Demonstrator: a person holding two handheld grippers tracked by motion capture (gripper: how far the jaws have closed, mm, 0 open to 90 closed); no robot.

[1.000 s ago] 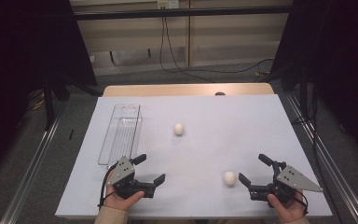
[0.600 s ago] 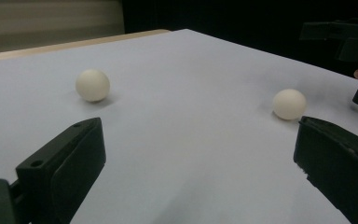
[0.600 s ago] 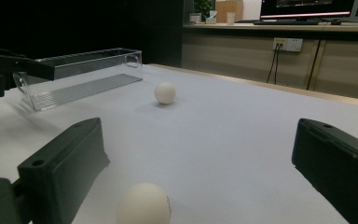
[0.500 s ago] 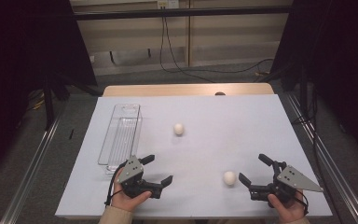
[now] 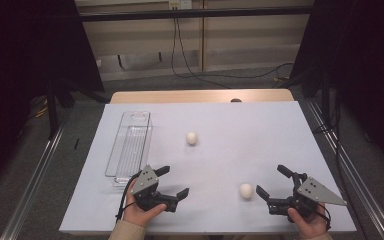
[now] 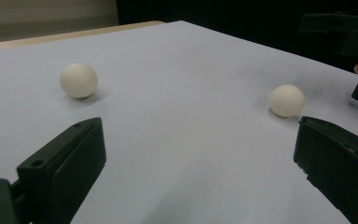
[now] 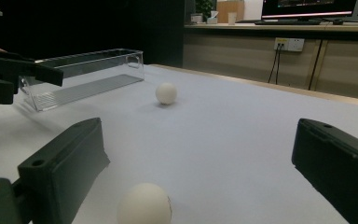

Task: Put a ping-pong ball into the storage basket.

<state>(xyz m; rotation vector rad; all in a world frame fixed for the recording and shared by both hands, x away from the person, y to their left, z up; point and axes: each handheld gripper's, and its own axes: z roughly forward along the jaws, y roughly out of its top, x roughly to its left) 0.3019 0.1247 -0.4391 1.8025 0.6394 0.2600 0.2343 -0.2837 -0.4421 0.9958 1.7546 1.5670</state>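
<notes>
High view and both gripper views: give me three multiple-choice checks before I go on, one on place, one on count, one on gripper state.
1. Where does the clear tray lie?
A. on the table's left side, ahead of the left hand-held gripper
B. at the right edge
C. between the two balls

2. How many white balls are on the white sheet?
A. one
B. two
C. four

3. How does the right hand-held gripper stand?
A. shut on a ball
B. shut on nothing
C. open, with the near ball just ahead of it

Answers:
1. A, since the high view shows the tray along the left part of the sheet, beyond the left hand.
2. B, since the far ball and the near ball are the only ones on the sheet.
3. C, since the right gripper view shows its jaws wide apart and the ball low between them, untouched.
</notes>
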